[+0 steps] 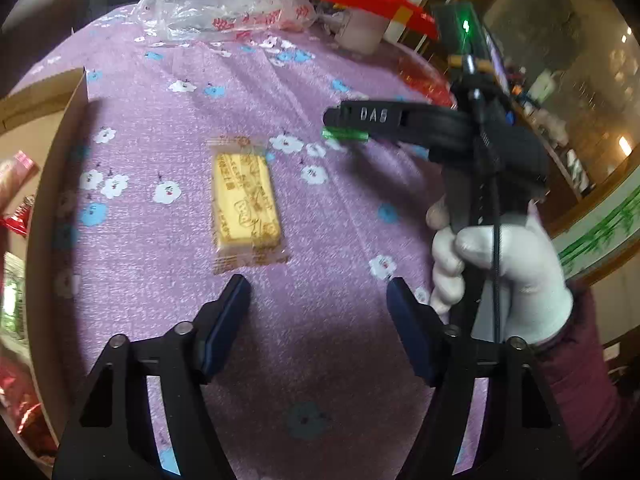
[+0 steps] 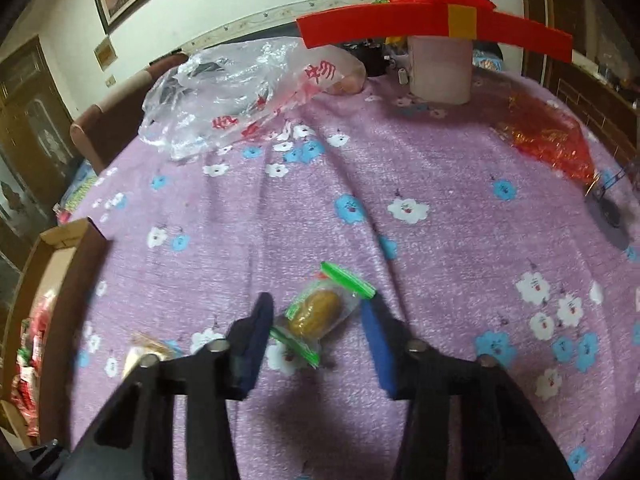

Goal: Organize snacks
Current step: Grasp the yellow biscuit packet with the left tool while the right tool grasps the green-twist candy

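A yellow biscuit in a clear wrapper (image 1: 246, 200) lies flat on the purple flowered tablecloth (image 1: 320, 208). My left gripper (image 1: 318, 300) hovers just short of it and a little to its right, open, with nothing between its fingers. A small brown snack in a clear wrapper with green ends (image 2: 316, 312) lies on the cloth between the blue pads of my right gripper (image 2: 316, 316). Both pads touch the wrapper. In the left wrist view, a white-gloved hand (image 1: 508, 272) holds the right gripper (image 1: 360, 116), with the wrapper's green end (image 1: 344, 135) under its finger.
An open cardboard box (image 1: 60, 200) (image 2: 80, 264) stands at the table's left edge with red-wrapped snacks inside. At the far side are a crumpled clear plastic bag (image 2: 248, 88), a red box (image 2: 432, 24) resting on a white container (image 2: 440, 68), and a shiny red bag (image 2: 548, 140).
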A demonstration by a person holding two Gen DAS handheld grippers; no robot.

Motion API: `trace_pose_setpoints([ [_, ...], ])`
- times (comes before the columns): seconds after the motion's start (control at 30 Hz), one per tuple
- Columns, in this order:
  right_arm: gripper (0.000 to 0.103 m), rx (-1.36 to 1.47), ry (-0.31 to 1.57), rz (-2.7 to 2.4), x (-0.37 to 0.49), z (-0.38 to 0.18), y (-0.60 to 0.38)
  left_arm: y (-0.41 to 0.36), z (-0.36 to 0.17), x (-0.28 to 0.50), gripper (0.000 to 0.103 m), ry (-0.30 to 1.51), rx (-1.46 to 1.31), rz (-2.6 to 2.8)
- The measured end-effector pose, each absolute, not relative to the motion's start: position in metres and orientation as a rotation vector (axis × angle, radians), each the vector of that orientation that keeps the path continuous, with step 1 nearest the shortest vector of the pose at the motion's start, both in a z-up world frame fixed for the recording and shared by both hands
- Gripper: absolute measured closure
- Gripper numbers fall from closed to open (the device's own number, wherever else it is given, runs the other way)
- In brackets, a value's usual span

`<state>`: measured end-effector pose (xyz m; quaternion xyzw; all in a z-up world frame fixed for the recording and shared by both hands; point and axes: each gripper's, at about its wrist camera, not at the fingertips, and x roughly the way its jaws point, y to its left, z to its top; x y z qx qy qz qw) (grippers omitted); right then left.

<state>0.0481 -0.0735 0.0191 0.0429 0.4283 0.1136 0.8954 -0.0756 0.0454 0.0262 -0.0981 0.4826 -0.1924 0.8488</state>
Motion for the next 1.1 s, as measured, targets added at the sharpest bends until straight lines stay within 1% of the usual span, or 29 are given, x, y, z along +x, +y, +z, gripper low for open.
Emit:
trace_pose_setpoints([
  [0.13,0.065,0.113,0.887,0.24,0.047,0.02,-0.077,0.063,0.021,-0.074,0.011,0.984,-0.351,-0.507],
  [0.17,0.065,0.121,0.887,0.243,0.047,0.02,-0.079,0.064,0.021,-0.072,0.003,0.979,-0.368,-0.537],
  [0.2,0.065,0.129,0.887,0.247,0.047,0.02,-0.081,0.063,0.02,-0.07,0.0,0.972,-0.381,-0.57],
  [0.27,0.066,0.144,0.888,0.257,0.046,0.02,-0.084,0.06,0.022,-0.069,0.0,0.972,-0.371,-0.568],
  [0.37,0.066,0.169,0.889,0.272,0.043,0.02,-0.089,0.05,0.025,-0.063,0.001,1.022,-0.298,-0.544],
  [0.4,0.066,0.176,0.888,0.276,0.041,0.021,-0.09,0.049,0.026,-0.058,0.005,1.037,-0.295,-0.523],
  [0.47,0.065,0.185,0.885,0.278,0.038,0.021,-0.093,0.052,0.032,-0.051,0.007,1.015,-0.272,-0.465],
  [0.57,0.065,0.194,0.887,0.28,0.038,0.021,-0.095,0.054,0.039,-0.04,0.007,0.962,-0.17,-0.361],
  [0.8,0.065,0.183,0.889,0.281,0.037,0.021,-0.093,0.037,0.02,-0.008,0.007,0.99,-0.064,-0.281],
  [1.0,0.065,0.189,0.89,0.284,0.037,0.021,-0.094,0.028,0.014,-0.002,0.007,0.95,0.037,-0.224],
  [1.07,0.065,0.188,0.89,0.283,0.037,0.021,-0.094,0.022,0.012,-0.001,0.006,0.954,0.084,-0.203],
  [1.1,0.065,0.187,0.89,0.283,0.038,0.021,-0.094,0.02,0.011,0.0,0.003,0.958,0.1,-0.197],
])
